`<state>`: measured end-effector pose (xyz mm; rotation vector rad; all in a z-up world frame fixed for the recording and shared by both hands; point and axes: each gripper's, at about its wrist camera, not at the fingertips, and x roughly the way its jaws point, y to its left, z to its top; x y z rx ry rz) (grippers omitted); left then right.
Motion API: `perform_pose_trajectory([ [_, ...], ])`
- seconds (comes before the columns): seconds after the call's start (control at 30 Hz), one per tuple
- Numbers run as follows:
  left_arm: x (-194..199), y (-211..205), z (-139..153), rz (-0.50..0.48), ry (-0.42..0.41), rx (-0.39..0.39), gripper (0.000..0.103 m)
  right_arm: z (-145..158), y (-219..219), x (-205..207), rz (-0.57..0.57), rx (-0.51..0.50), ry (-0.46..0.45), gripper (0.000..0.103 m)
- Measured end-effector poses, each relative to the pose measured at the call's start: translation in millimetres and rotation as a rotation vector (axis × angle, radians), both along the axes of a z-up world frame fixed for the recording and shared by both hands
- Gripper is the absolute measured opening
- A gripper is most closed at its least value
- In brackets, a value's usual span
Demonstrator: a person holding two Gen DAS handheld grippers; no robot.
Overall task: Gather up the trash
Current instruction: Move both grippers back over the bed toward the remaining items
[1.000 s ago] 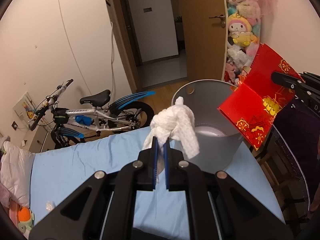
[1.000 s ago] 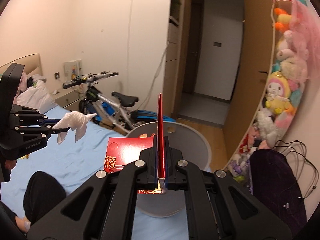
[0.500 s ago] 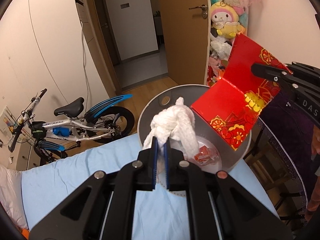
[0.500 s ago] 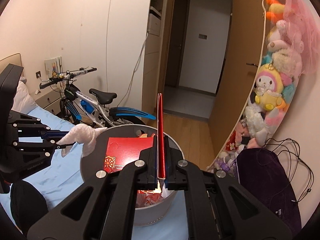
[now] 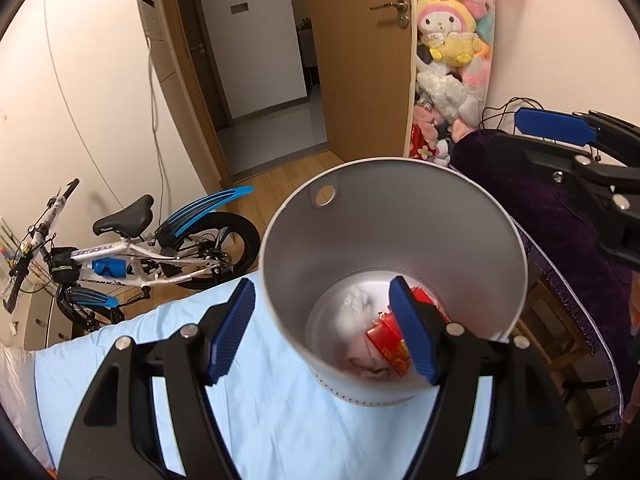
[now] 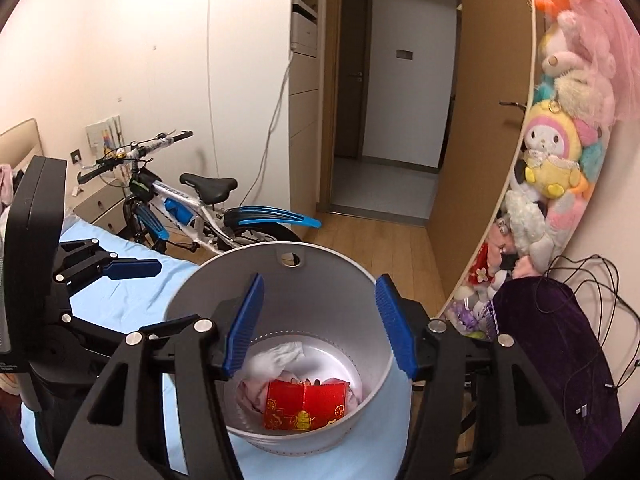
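A grey round trash bin stands on the light blue bed sheet. Inside it lie a white crumpled tissue and a red envelope with gold print, among pinkish paper. My left gripper is open and empty, straddling the bin's near left wall. My right gripper is open and empty above the bin's mouth. Each gripper shows in the other's view: the right one past the bin, the left one at the left.
A white and blue bicycle leans by the wall beyond the bed. An open wooden door leads to a hallway. A net of plush toys hangs at right. A purple velvet chair stands beside the bin.
Both grippers have opened. The tissue has dropped from my left gripper and the red envelope from my right gripper into the bin. Both grippers have moved closer over the bin.
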<state>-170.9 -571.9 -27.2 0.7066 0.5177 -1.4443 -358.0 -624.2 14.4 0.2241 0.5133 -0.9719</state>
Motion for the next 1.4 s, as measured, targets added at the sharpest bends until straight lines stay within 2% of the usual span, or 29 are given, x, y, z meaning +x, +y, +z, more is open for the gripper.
perform_pose_trajectory([
  [0.17,19,32,1,0.060,0.004,-0.031,0.070,-2,22,21,0.072,-0.012,0.004,0.056],
  [0.37,57,91,-10,0.204,0.011,-0.035,0.070,-16,63,75,0.224,0.009,0.028,0.056],
  [0.73,148,252,-25,0.591,-0.054,-0.017,0.070,-51,162,198,0.540,0.058,0.023,0.056],
  [1.0,201,385,-22,0.868,-0.079,-0.046,0.070,-72,261,292,0.805,0.086,0.042,0.056],
  [1.2,222,464,-28,1.023,-0.080,-0.036,0.070,-83,336,344,0.960,0.098,0.060,0.056],
  [1.4,239,526,-42,1.146,-0.055,-0.024,0.070,-98,395,387,1.055,0.113,0.073,0.056],
])
